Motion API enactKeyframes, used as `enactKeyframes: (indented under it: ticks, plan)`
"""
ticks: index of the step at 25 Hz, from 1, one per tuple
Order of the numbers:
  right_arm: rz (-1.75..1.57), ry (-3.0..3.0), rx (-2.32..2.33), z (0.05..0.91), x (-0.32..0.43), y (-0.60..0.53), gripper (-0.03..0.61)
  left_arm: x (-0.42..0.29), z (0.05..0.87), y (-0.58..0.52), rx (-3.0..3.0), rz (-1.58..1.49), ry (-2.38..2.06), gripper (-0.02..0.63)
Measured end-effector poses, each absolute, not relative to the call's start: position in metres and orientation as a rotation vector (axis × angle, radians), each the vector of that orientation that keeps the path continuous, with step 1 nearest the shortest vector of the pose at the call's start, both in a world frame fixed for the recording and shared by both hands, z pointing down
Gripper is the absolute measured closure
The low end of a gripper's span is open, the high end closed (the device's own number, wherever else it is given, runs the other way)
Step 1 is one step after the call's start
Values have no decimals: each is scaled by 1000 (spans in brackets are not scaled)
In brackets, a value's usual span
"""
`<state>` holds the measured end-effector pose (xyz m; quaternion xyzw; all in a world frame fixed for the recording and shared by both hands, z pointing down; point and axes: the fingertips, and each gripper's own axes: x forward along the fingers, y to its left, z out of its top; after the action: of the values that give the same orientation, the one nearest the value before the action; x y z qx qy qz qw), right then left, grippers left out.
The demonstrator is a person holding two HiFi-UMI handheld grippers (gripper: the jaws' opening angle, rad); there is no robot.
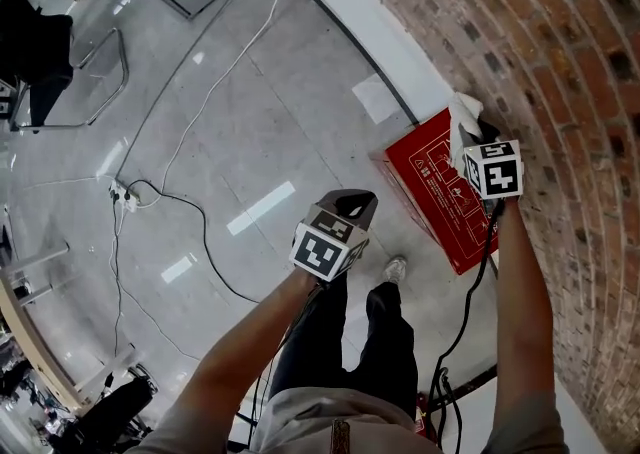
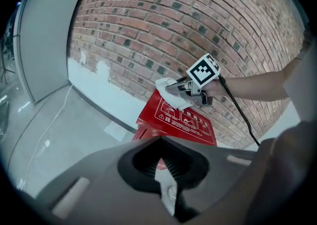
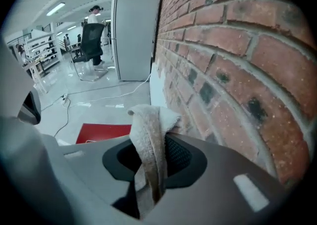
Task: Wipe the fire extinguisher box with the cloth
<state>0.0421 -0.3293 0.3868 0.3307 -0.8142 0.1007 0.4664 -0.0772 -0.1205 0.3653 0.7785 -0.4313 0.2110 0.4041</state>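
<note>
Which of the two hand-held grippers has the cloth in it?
The right hand-held gripper, by the brick wall: its jaws are shut on the cloth. The left hand-held gripper holds nothing.

In the head view the brick wall shuts off everything from 1 to 5 o'clock. The red fire extinguisher box stands close at its foot at 3 o'clock, leaving the right gripper only the narrow room over the lid beside the bricks. From 7 to 12 o'clock the grey floor lies open, crossed by a white cable, a black cable and a power strip at 9 o'clock, while the person's legs fill 6 o'clock.
</note>
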Motion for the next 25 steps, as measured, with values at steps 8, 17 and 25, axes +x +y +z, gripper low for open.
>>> enactKeyframes:
  ticks: [8,17,25]
  plan:
    - [267,-1996,741,403,7,-309,460,-96,389,-100,1925,550,-1054,614]
    - [308,-2052,591,413,-54,-216,460,-118,391,-69,1939,562,-1034,614]
    - [343,-2075,477,418,-80,-141,460,-123,387,-31,1962,572,-1075,614]
